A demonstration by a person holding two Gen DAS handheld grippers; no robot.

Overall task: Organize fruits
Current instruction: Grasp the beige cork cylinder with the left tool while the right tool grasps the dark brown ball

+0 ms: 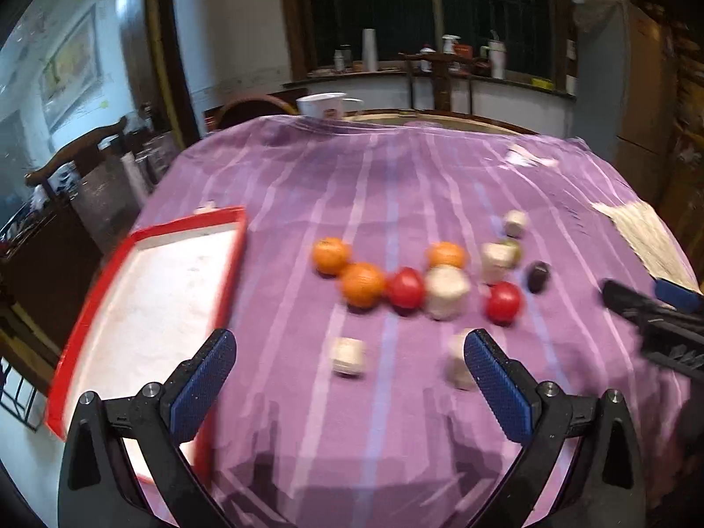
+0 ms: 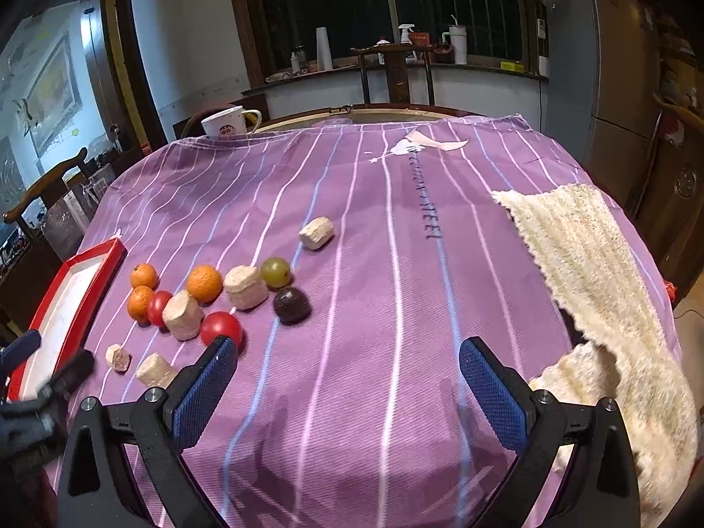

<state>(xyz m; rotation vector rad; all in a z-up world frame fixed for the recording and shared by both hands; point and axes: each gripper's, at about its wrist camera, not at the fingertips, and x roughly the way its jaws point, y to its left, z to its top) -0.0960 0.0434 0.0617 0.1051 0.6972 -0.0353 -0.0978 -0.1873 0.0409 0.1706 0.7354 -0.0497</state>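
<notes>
Three oranges (image 1: 362,284) (image 2: 204,283), two red tomatoes (image 1: 504,302) (image 2: 221,328), a green grape (image 2: 275,271) and a dark plum (image 2: 291,305) lie clustered on the purple striped cloth (image 2: 396,264), mixed with several beige cork-like blocks (image 1: 445,291) (image 2: 245,287). A red-rimmed white tray (image 1: 145,290) (image 2: 66,303) sits left of them. My left gripper (image 1: 350,363) is open above the cloth, just in front of the fruit, with nothing between its fingers. My right gripper (image 2: 347,363) is open and empty, right of the cluster.
A cream knitted cloth (image 2: 594,273) drapes over the table's right edge. A white mug (image 2: 226,122) stands at the far edge. Wooden chairs surround the table; a fridge (image 2: 585,66) stands at the back right. The other gripper (image 1: 655,321) shows at the right of the left wrist view.
</notes>
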